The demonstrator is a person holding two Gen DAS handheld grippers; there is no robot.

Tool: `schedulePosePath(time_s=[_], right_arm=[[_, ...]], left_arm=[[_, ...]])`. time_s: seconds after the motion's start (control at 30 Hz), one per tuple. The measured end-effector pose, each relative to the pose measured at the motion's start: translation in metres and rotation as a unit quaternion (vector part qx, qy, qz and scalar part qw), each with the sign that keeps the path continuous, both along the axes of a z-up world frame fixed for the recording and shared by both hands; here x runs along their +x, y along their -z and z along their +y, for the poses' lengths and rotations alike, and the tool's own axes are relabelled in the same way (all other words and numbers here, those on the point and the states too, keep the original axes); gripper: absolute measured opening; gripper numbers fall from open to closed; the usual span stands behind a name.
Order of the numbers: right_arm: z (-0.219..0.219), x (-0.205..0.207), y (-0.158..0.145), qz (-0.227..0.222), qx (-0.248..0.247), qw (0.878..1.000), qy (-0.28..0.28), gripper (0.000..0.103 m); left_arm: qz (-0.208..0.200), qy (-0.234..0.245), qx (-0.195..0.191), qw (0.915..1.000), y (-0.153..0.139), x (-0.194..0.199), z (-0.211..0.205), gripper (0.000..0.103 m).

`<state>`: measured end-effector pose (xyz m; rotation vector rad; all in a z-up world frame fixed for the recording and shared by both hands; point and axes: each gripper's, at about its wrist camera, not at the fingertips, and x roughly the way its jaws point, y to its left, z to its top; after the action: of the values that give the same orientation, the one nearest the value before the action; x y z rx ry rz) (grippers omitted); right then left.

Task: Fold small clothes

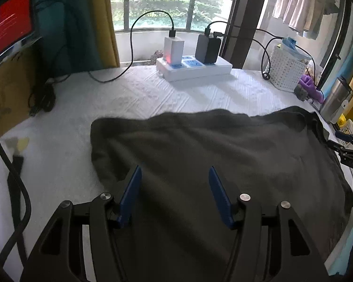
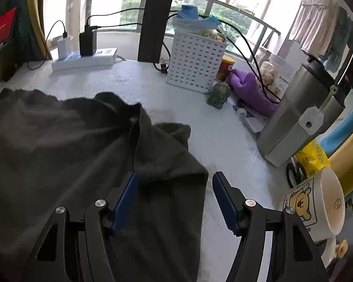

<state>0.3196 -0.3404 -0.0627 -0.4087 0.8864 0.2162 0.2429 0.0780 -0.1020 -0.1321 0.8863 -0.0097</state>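
White tablecloth (image 1: pixel 66 122) carries the dark garment (image 1: pixel 200 155) beneath both spread, empty grippers, left (image 1: pixel 175 176) and right (image 2: pixel 175 181).

Daylight pours in through the window (image 1: pixel 174 4) at the back, and it blows out to white around the railing in the right wrist view. The white table (image 1: pixel 153 94) glows softly, no hard shadows. The dark cloth (image 1: pixel 200 152) soaks up light, its folds barely readable. Fisheye bends the window frame and curls the edges, with black vignette in the corners. The cable (image 1: pixel 14 176) at the left smears with motion blur. The steel cup (image 2: pixel 301 115) catches a pale sheen.
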Motion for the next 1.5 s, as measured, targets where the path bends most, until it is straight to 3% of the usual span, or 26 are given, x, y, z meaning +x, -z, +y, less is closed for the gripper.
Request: schedulePosePath(time_s=[0.23,0.43,0.6,0.83,1.0,1.1,1.23,1.5], right_arm=[[0.010,0.016,0.015,0.001,-0.035,0.999,-0.025,0.068],[0.001,0.047,0.001,-0.038,-0.043,0.998,-0.005,0.068],[-0.010,0.059,-0.021,-0.068,-0.027,0.997,0.016,0.068],[-0.023,0.030,-0.049,-0.089,0.032,0.995,0.023,0.072],[0.000,0.010,-0.027,-0.038,0.028,0.999,-0.008,0.073],[0.013,0.008,-0.005,0.031,0.092,0.995,-0.031,0.073],[0.037,0.017,0.012,0.071,0.106,0.990,-0.059,0.073],[0.044,0.078,0.017,0.072,0.097,0.992,-0.029,0.073]], left_arm=[[0.010,-0.009,0.008,0.9999,0.003,-0.009,-0.005,0.060],[0.016,-0.017,0.017,0.9996,0.006,-0.004,-0.005,0.060],[0.011,-0.022,0.019,0.9995,0.004,0.000,-0.003,0.060],[-0.004,-0.017,0.023,0.9996,-0.003,-0.004,-0.002,0.060],[-0.004,-0.015,0.022,0.9996,0.000,-0.009,0.002,0.060],[-0.001,-0.017,0.019,0.9997,0.003,-0.011,0.004,0.060],[0.004,-0.020,0.017,0.9997,0.008,-0.013,0.008,0.060],[0.007,-0.039,0.022,0.9990,0.016,-0.002,0.025,0.060]])
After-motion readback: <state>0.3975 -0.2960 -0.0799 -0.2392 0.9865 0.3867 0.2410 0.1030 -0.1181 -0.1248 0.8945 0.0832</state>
